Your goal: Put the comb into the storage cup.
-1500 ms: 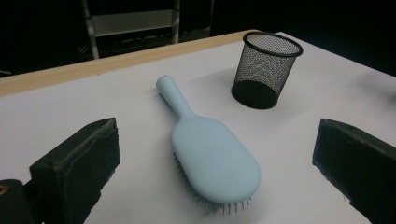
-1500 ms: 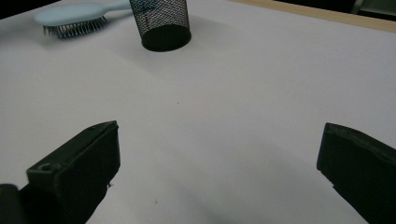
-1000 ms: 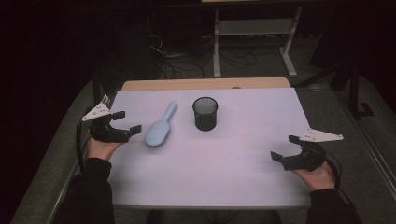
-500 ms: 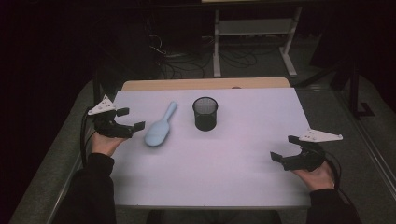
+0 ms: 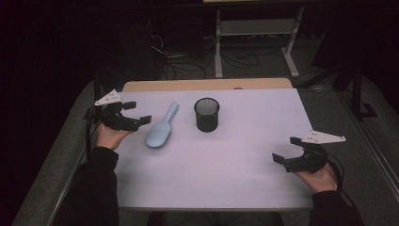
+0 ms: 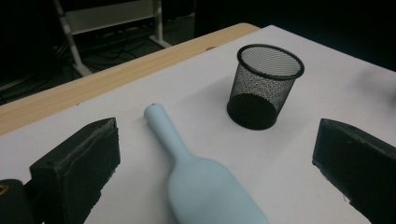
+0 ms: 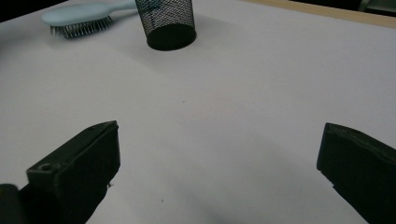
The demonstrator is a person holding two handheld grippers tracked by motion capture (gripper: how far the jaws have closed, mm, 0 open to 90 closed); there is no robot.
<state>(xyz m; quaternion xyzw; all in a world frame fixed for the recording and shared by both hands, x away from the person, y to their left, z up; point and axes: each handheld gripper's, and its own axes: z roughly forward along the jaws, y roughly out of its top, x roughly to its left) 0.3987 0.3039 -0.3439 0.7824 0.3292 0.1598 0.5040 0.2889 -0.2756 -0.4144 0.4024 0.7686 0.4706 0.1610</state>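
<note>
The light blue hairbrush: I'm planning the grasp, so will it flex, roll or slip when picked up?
The hairbrush looks like moulded plastic, so probably stiff and light. It lies bristles down, so rolling seems unlikely. Its smooth rounded back may slip between the left gripper's open jaws.

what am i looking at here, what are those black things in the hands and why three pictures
A person sits at a table covered in white, holding a hand-operated claw in each hand. The high view looks down from above: the left claw is at the left edge, the right claw near the right edge. The other two pictures come from small cameras riding on each claw, so the black blocks at the bottom are that claw's own two jaws. On the table lie a light blue hairbrush, bristles down, and an upright black mesh cup. Both claws are open and hold nothing; the left one points at the brush, close to its head.
</note>
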